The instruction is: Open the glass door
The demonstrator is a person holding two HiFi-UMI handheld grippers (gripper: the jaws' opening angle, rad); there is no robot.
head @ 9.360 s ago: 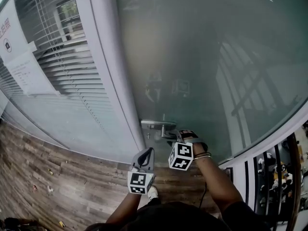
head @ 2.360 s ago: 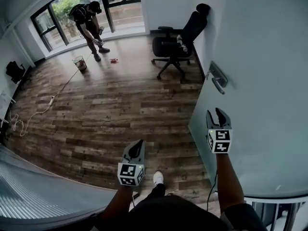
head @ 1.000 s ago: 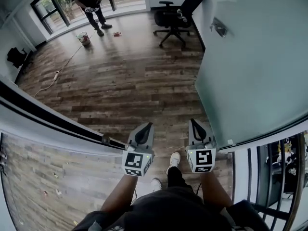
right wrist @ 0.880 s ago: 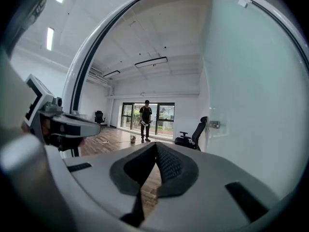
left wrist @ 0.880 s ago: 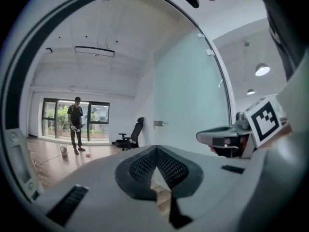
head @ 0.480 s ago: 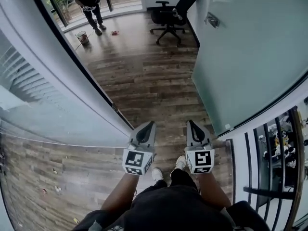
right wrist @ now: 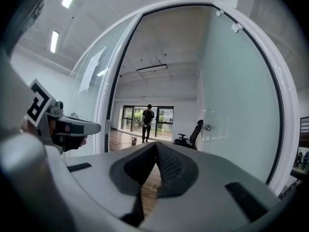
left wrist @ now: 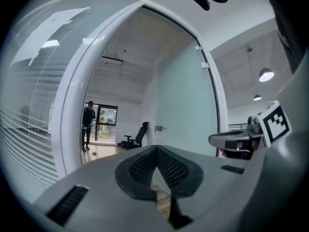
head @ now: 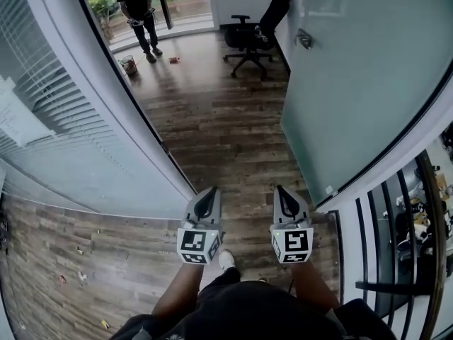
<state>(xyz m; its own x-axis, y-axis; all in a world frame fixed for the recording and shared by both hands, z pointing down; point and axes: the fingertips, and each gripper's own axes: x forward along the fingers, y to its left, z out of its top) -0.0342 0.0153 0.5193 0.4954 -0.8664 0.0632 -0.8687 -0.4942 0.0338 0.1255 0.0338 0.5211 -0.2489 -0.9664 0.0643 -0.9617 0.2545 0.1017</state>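
Both the left gripper [head: 209, 193] and the right gripper [head: 282, 190], jaws pressed together and empty, have drawn back from the wide-open glass door [head: 354, 83], so the task seems finished.

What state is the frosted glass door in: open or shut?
Open: the frosted glass door is swung aside; brown wooden floor runs past the white frame.

Door [head: 368, 91] stands open at right of the doorway, handle [head: 304, 40] near its far end. Blinds wall [head: 64, 119] at left, floor [head: 226, 133] between them. Chair [head: 258, 30] behind, near the door's far edge. Person [head: 139, 9] far back left, bucket [head: 129, 64] just beside. Left tool [head: 207, 200] and right tool [head: 287, 199] side by side in front. Railing [head: 396, 246] at right, behind the door.
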